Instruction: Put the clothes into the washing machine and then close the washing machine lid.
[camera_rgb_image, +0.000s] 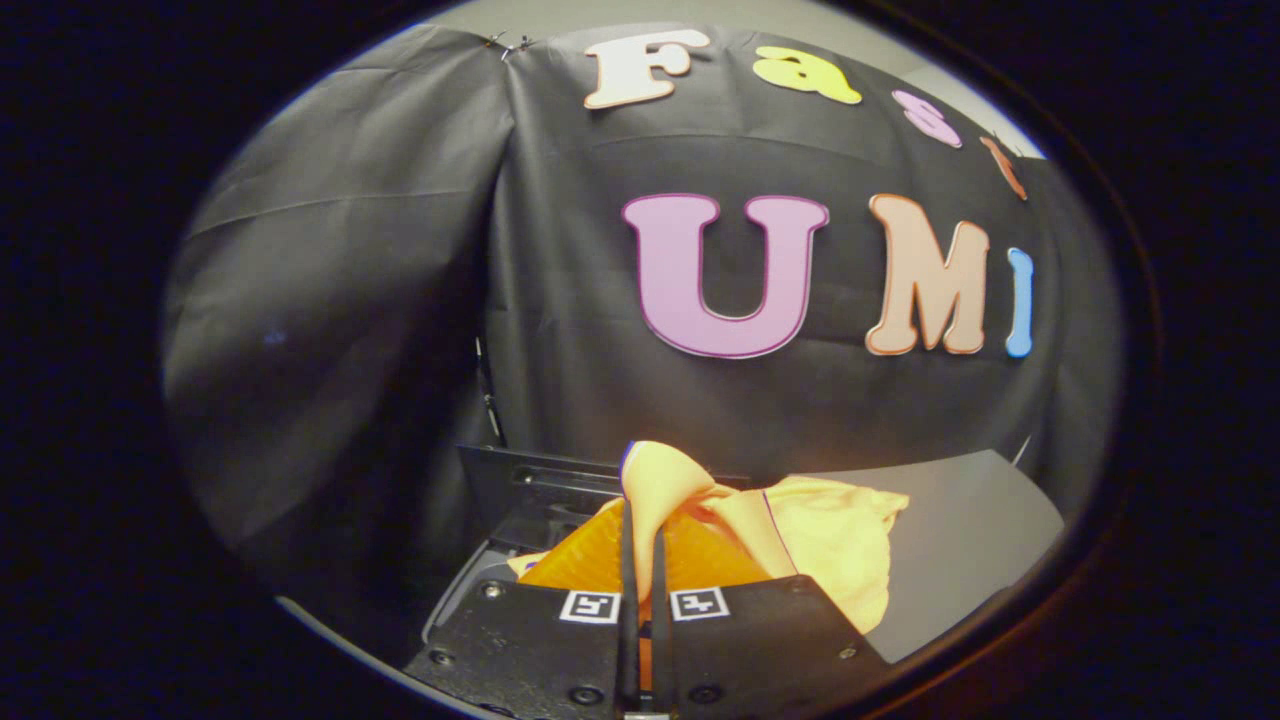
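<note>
While the jaws of the gripper (643, 560) are squeezed tight on a fold of the orange clothes (820, 540), the cloth hangs up in the air between them. Just past the fingers sits the dark washing machine (520, 490), on the table (970, 540). I think the clothes must go in next, and the lid must be closed after that.
</note>
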